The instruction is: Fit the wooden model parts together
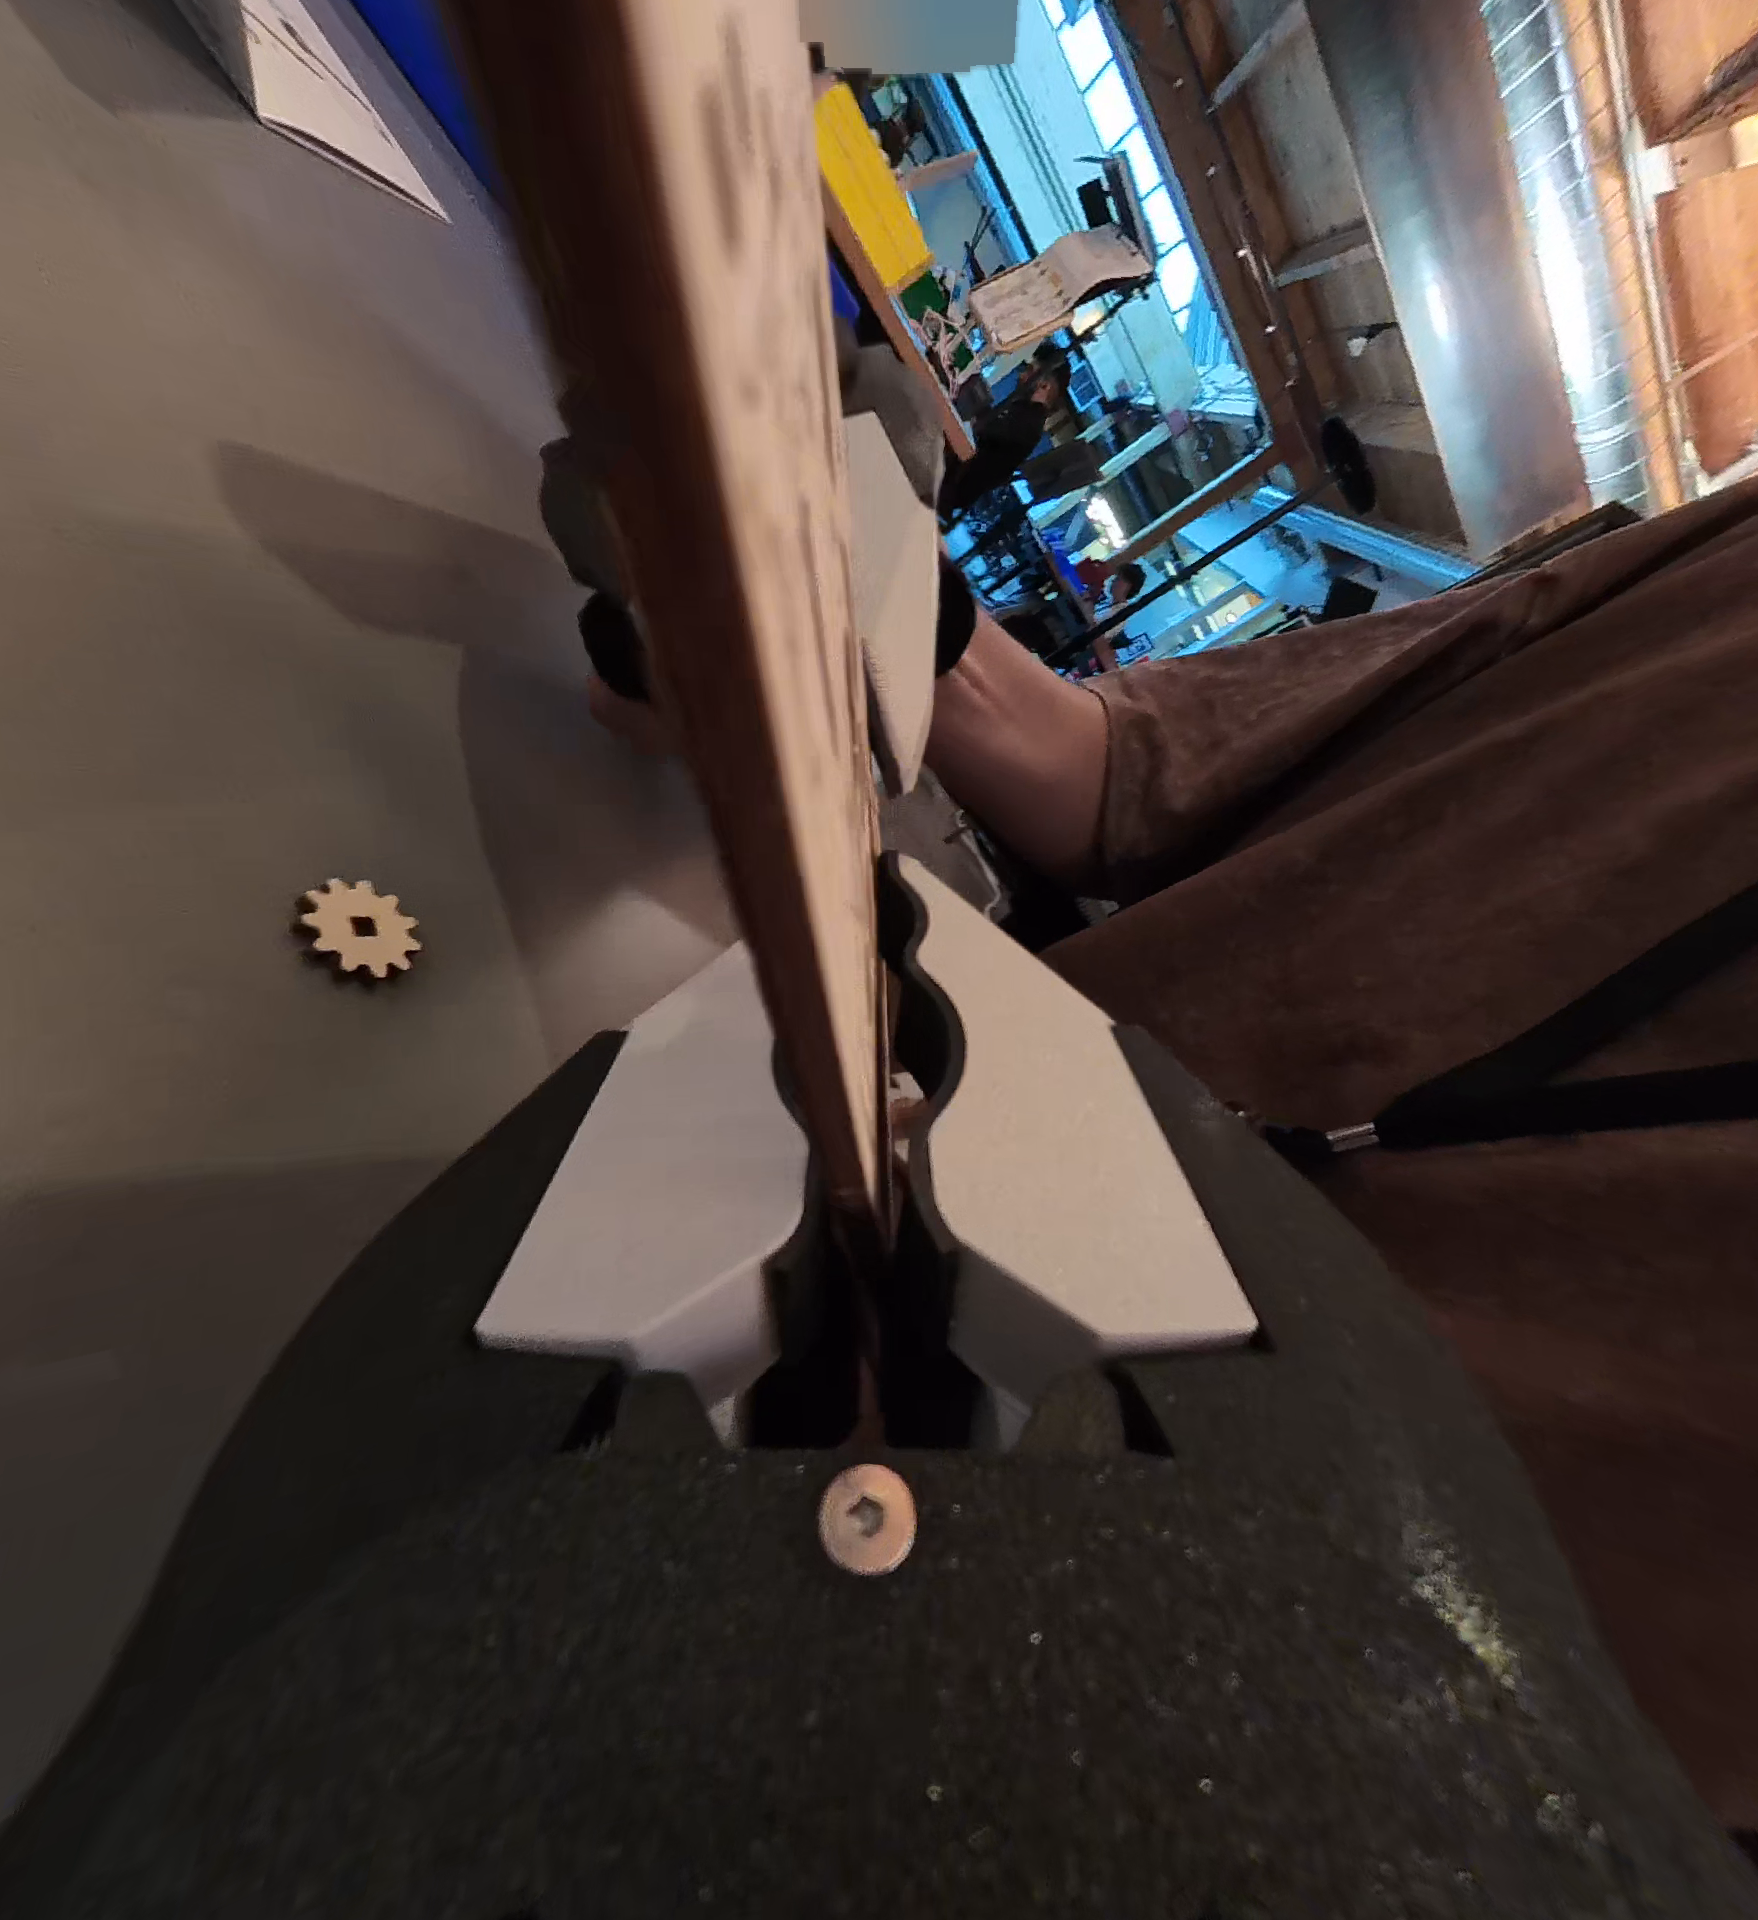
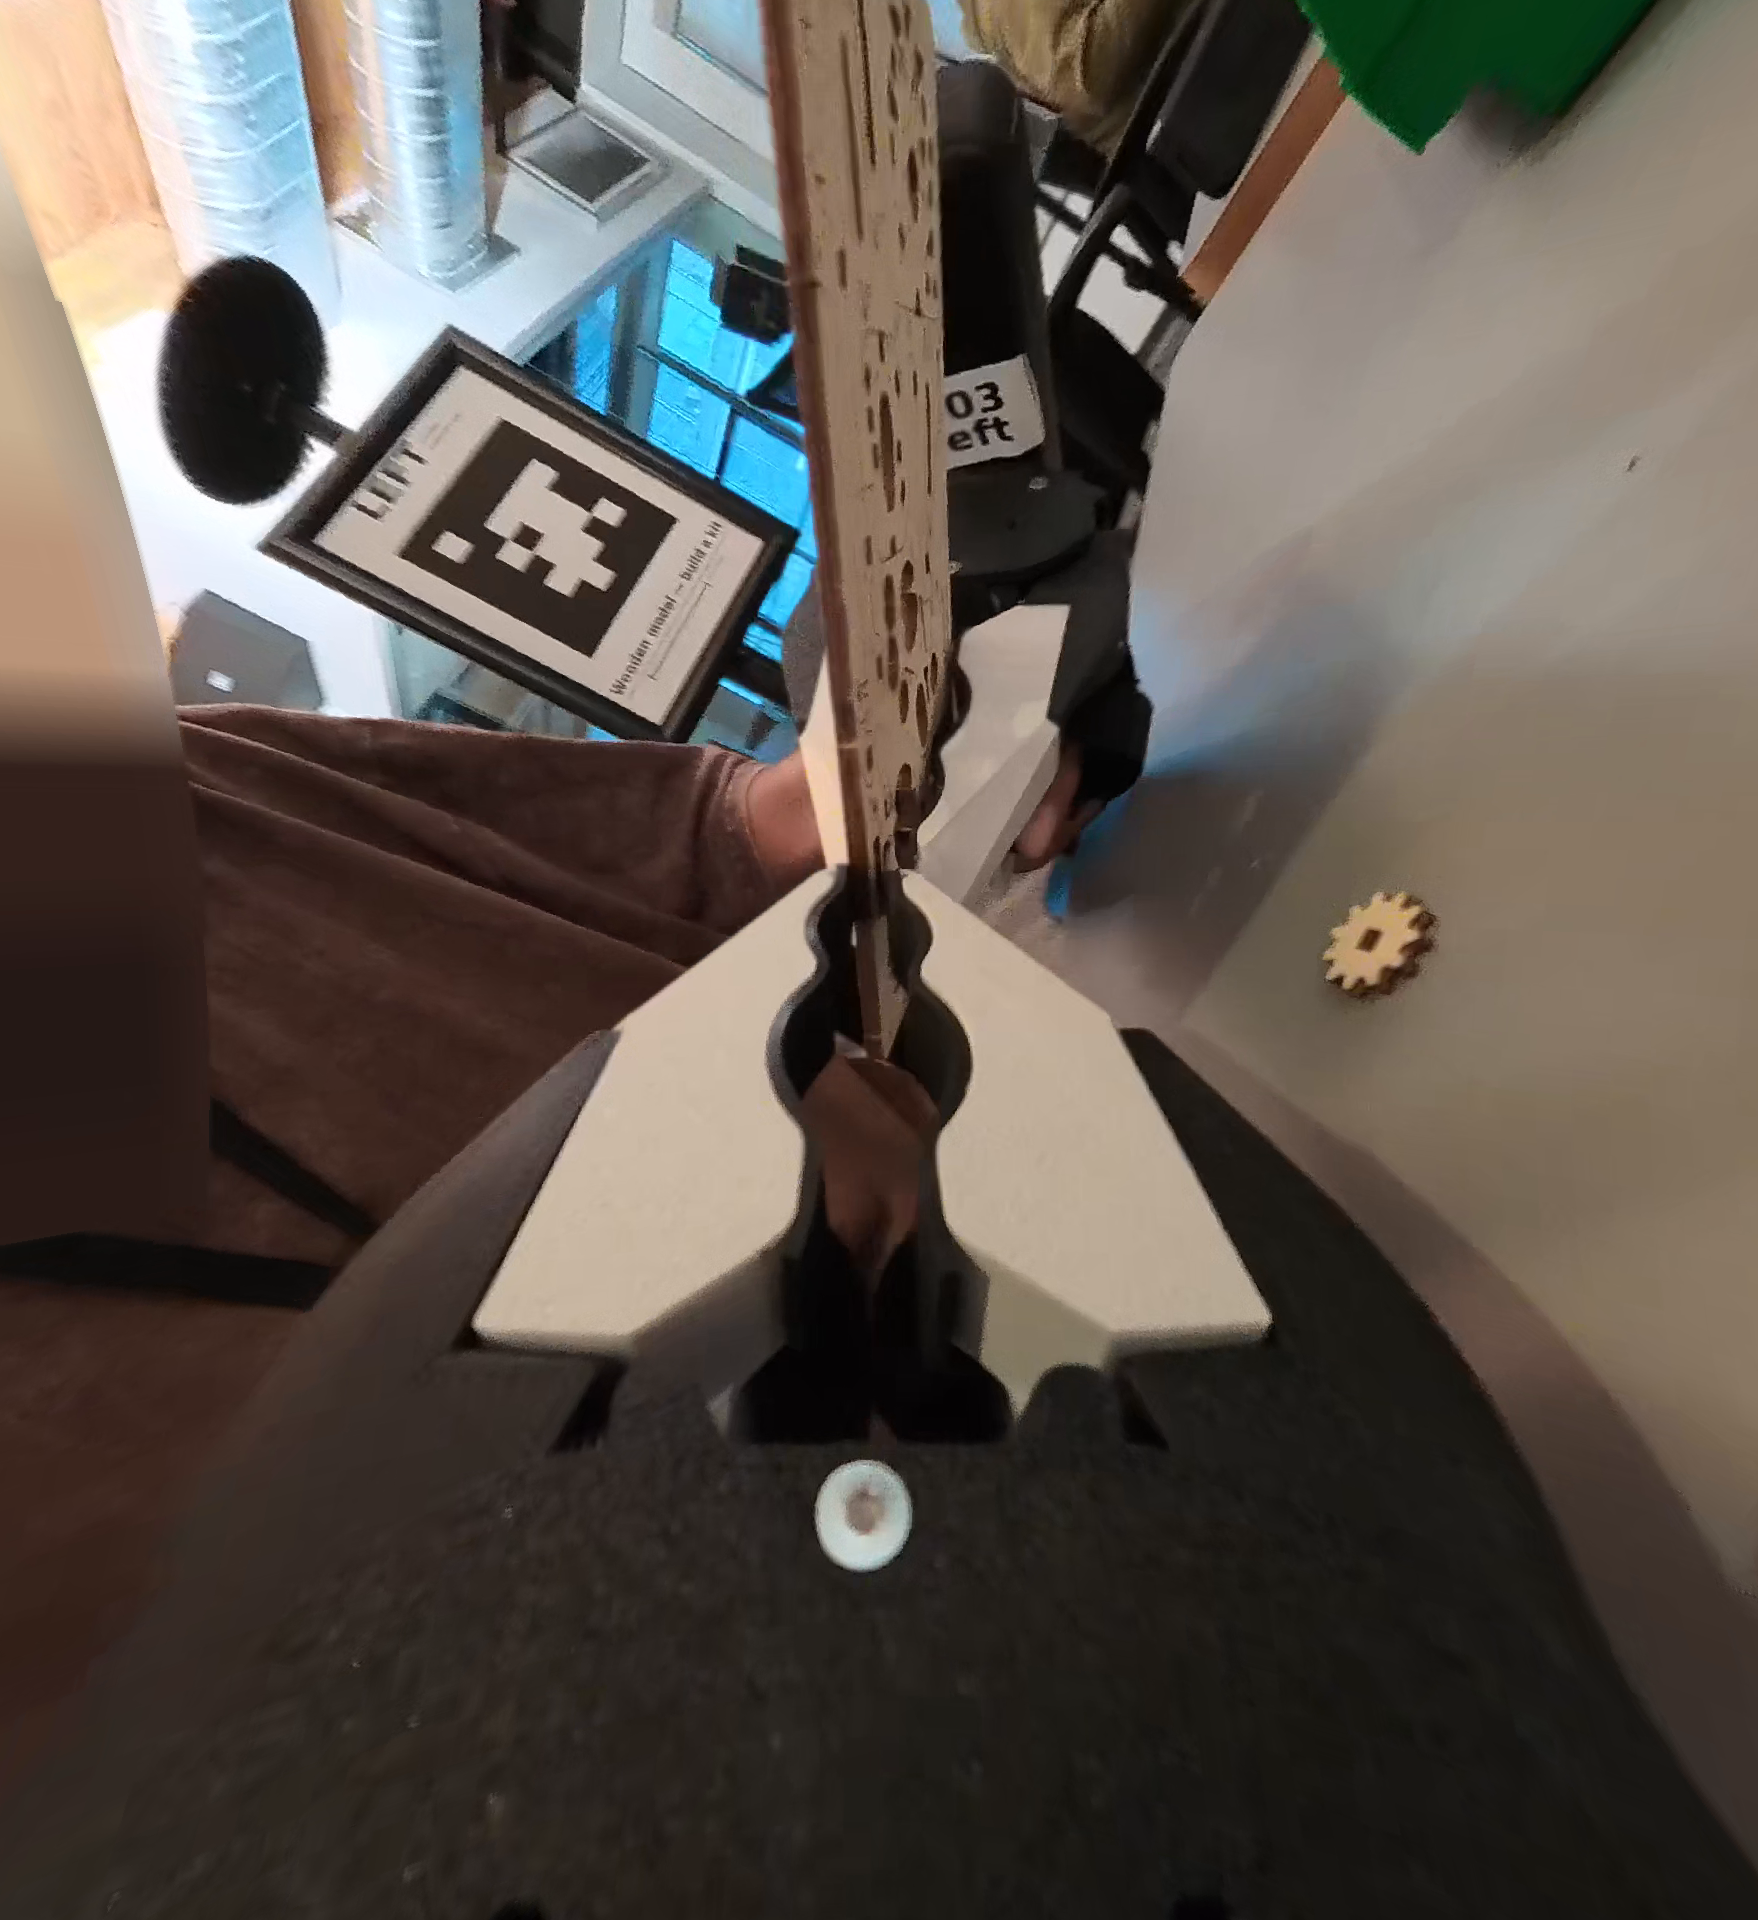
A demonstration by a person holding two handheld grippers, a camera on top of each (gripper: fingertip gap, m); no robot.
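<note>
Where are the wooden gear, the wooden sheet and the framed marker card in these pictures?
wooden gear (image 1: 359,930): left wrist view, on its square centre hole.
wooden sheet (image 2: 870,436): right wrist view, on its perforated pale face.
framed marker card (image 2: 532,535): right wrist view, on its black-and-white pattern.

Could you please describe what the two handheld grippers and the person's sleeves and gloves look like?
Each gripper, left gripper and right gripper, has a grainy black body, a silver screw at its centre, and pale grey angular fingers with wavy inner edges. The person wears a brown sleeve and a black fingerless glove.
</note>
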